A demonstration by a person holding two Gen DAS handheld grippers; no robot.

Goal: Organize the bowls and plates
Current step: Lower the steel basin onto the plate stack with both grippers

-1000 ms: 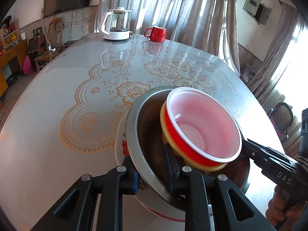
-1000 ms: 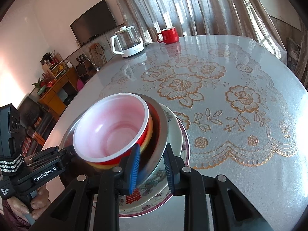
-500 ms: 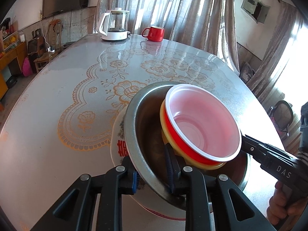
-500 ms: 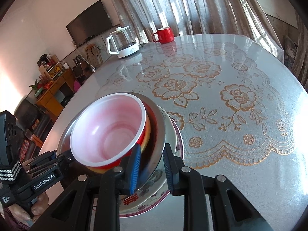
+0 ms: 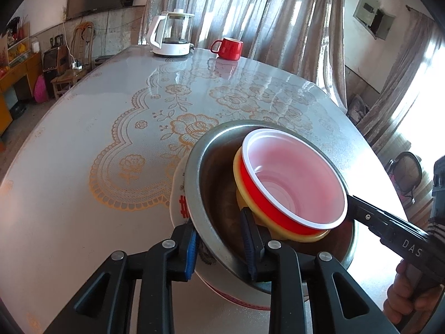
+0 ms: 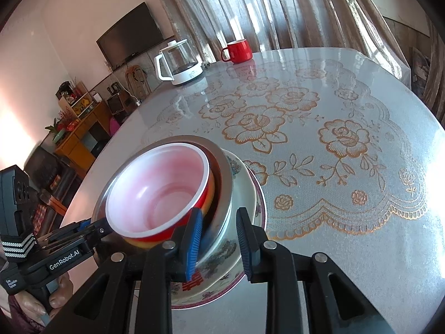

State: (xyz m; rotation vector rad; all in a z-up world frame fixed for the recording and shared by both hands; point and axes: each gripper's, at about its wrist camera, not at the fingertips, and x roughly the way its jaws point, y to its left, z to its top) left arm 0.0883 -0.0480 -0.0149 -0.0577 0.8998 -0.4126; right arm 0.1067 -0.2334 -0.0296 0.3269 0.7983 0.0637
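Note:
A stack stands on the table: a white patterned bowl [image 5: 178,192] [image 6: 244,194] at the bottom, then a steel bowl [image 5: 219,194] [image 6: 225,183], a yellow bowl [image 5: 300,236] and a red bowl [image 5: 292,183] [image 6: 158,189] with a white inside. My left gripper [image 5: 218,218] [image 6: 91,225] straddles the steel bowl's near rim, one finger outside and one inside. Its jaws are opening, and the rim is loose between them. My right gripper [image 6: 219,211] straddles the opposite rim and is shut on the steel wall. In the left wrist view the red bowl hides its tips.
A glass kettle [image 5: 172,36] [image 6: 178,64] and a red mug [image 5: 228,48] [image 6: 237,51] stand at the far edge of the round table [image 5: 83,194]. A hand [image 5: 403,297] grips the right tool's handle. Chairs and a cabinet stand beyond the table's edge.
The left fingers stand slightly wider around the steel rim, and more of the white bowl's red mark shows beside it. The right gripper and the stack look the same.

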